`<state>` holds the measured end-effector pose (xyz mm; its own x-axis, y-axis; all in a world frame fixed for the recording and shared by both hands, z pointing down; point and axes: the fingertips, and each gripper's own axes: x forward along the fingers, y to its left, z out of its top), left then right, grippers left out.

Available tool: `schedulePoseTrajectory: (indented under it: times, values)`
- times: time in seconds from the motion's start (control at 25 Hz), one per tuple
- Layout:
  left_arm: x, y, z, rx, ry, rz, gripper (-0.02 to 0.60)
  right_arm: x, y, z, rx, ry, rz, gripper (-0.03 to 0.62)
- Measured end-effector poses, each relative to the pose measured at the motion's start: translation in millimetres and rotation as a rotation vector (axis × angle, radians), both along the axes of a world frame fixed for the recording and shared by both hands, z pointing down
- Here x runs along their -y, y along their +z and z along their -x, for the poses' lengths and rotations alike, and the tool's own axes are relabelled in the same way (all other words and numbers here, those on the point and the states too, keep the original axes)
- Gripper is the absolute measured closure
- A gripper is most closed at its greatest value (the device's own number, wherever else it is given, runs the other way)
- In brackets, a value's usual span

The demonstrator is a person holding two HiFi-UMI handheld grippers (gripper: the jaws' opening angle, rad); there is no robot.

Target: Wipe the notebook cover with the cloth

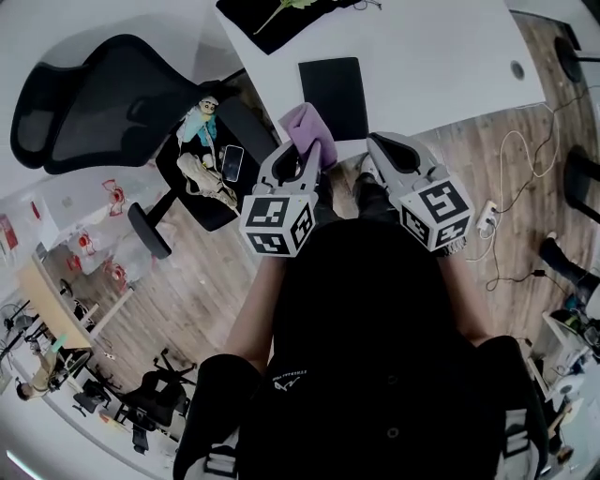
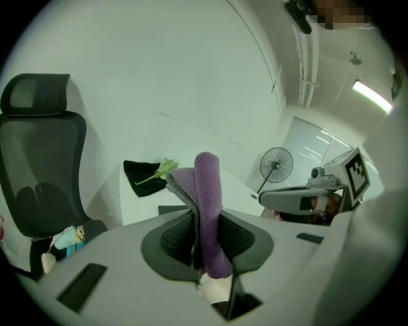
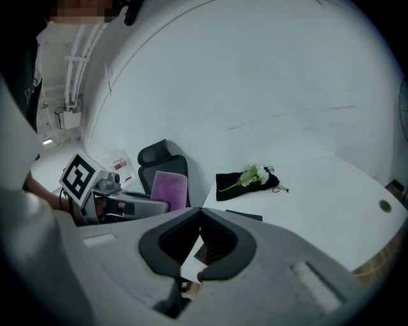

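Observation:
A black notebook (image 1: pixel 333 94) lies flat on the white table (image 1: pixel 441 66), close to its near edge. My left gripper (image 1: pixel 305 155) is shut on a folded purple cloth (image 1: pixel 306 129), held just over the table edge at the notebook's near left corner. In the left gripper view the cloth (image 2: pixel 207 210) stands up between the jaws, and a sliver of the notebook (image 2: pixel 172 209) shows behind. My right gripper (image 1: pixel 375 152) hovers by the notebook's near right corner, jaws together and empty (image 3: pixel 201 239). From there I see the cloth (image 3: pixel 169 188) and the notebook (image 3: pixel 245 216).
A black fabric piece with a green-and-white flower (image 1: pixel 281 19) lies at the table's far side. A black office chair (image 1: pixel 103 94) stands to the left with toys and a phone (image 1: pixel 232 162) on its seat. Cables and a power strip (image 1: pixel 487 220) lie on the floor at right.

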<state>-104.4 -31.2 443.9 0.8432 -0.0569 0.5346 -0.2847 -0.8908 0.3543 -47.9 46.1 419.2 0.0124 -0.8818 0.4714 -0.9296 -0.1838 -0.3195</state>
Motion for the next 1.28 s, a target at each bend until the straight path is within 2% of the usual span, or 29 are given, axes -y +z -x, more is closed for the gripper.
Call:
schedulePoseTrajectory:
  times: [0.28, 0.48, 0.88, 1.12, 1.28]
  values:
    - [3, -61, -28, -0.120, -0.019, -0.099, 0.500, -12, -54, -31, -0.077, 0.037, -0.089, 0.589]
    - [12, -100, -32, -0.178, -0.021, -0.177, 0.500, -15, -97, -45, -0.131, 0.053, -0.164, 0.589]
    - [37, -198, -43, -0.358, -0.035, -0.336, 0.500, -15, -180, -75, -0.310, 0.061, -0.286, 0.589]
    - [41, -245, -49, -0.432, -0.022, -0.424, 0.500, -14, -234, -85, -0.385, 0.070, -0.388, 0.589]
    - [41, -267, -55, -0.467, -0.011, -0.473, 0.500, -11, -262, -89, -0.396, 0.060, -0.451, 0.589]
